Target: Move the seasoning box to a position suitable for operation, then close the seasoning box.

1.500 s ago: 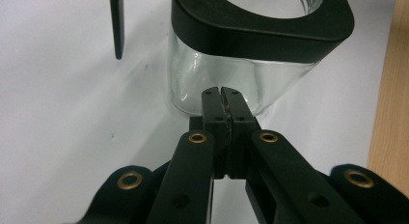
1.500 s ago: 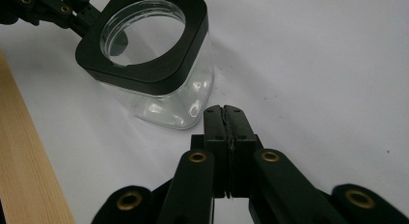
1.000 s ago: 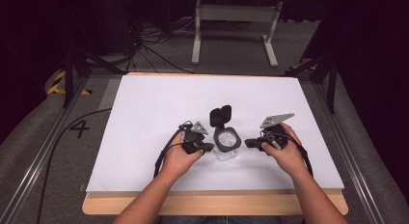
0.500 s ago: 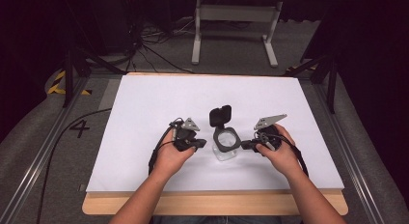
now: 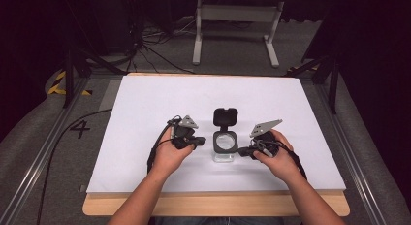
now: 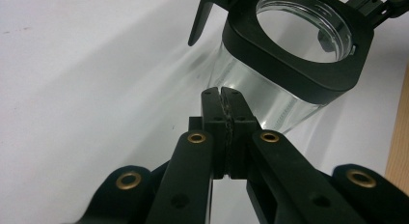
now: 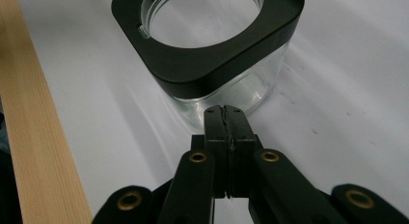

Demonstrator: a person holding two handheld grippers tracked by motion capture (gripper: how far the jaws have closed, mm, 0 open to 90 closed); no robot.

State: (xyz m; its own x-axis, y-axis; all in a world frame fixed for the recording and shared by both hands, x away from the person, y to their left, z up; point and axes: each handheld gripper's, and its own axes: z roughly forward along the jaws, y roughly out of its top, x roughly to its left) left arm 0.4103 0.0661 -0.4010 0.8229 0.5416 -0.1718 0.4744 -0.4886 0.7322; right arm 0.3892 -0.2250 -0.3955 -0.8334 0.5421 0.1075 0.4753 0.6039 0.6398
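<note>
A clear glass jar (image 5: 225,148) with a square black collar (image 6: 294,55) stands on the white sheet, and its black flip lid (image 5: 225,117) is swung open toward the far side. My left gripper (image 5: 197,142) sits just left of the jar, shut with nothing between its jaws; its tips (image 6: 221,94) reach the glass wall. My right gripper (image 5: 241,151) is just right of the jar, also shut and empty, with its tips (image 7: 224,111) against the base of the glass (image 7: 231,91).
The white sheet (image 5: 160,104) covers most of the wooden table, whose bare front edge (image 5: 218,204) runs along the near side. Black cables (image 5: 154,152) trail from the left gripper. A metal stand (image 5: 236,21) and floor cables lie beyond the table.
Both hands have drawn slightly back from the jar toward the near edge. The jar and its open lid have stayed in place.
</note>
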